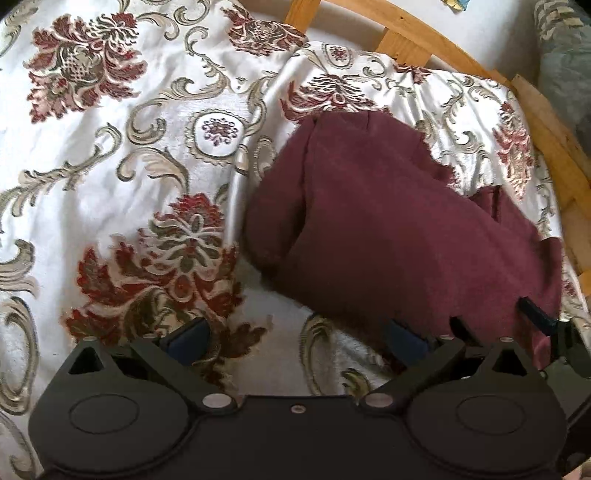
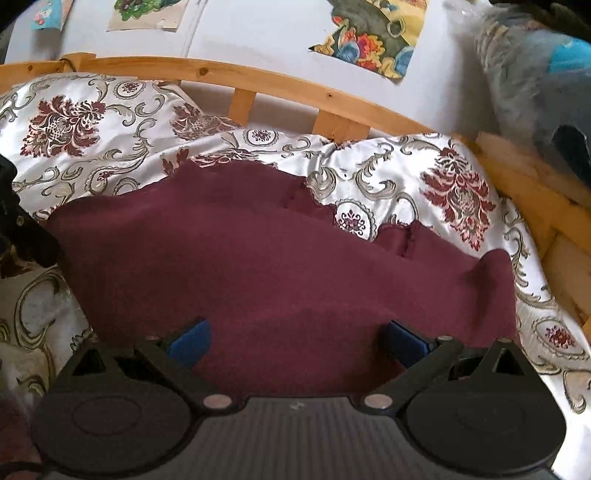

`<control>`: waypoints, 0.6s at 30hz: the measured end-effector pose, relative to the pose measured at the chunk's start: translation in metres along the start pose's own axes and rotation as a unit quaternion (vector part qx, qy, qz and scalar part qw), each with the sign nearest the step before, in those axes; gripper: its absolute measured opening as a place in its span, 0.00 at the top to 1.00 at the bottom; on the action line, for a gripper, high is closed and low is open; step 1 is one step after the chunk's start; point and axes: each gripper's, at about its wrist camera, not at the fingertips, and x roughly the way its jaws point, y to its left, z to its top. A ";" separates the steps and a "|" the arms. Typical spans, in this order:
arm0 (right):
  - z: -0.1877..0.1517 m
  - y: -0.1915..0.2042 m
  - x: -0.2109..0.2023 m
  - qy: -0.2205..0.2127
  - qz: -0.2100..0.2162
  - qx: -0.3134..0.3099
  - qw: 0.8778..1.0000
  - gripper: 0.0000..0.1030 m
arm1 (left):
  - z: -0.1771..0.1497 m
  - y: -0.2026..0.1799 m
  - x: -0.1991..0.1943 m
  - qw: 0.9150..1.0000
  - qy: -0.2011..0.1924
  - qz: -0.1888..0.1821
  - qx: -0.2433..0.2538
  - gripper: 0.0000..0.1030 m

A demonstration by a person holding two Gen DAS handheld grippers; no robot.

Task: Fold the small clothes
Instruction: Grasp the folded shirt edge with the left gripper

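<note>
2 hand-held grippers, left hand-held gripper (image 1: 297, 334) and right hand-held gripper (image 2: 295, 338), stand with fingers spread apart over 1 maroon garment (image 2: 266, 258), which lies bunched on the floral bedspread (image 1: 110, 155), apparently partly folded, with final folds remaining.

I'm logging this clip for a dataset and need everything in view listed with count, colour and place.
garment: one, maroon, lying rumpled on the bedspread in front of both grippers
bedspread: one, white with dark red and olive floral pattern, covering the bed
bed frame: one, light wood, slatted, behind the bedspread
pictures: several, multicoloured, on the pale wall above the frame
bundle: one, grey-blue, blurred, far right beside the frame
left gripper: one, black with blue pads, open
right gripper: one, black with blue pads, open over the garment
</note>
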 end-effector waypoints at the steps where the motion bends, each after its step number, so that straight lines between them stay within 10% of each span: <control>1: 0.000 -0.001 0.000 0.001 0.001 0.002 1.000 0.00 | 0.000 0.000 0.000 1.000 -0.002 -0.017 -0.006 0.01; 6: -0.002 -0.005 0.002 0.007 0.008 0.016 1.000 0.00 | -0.003 -0.003 0.014 0.994 0.020 -0.091 -0.047 0.01; 18: -0.003 -0.016 0.011 0.027 0.036 0.058 0.997 0.00 | 0.024 -0.002 0.058 0.997 -0.051 -0.045 -0.040 0.01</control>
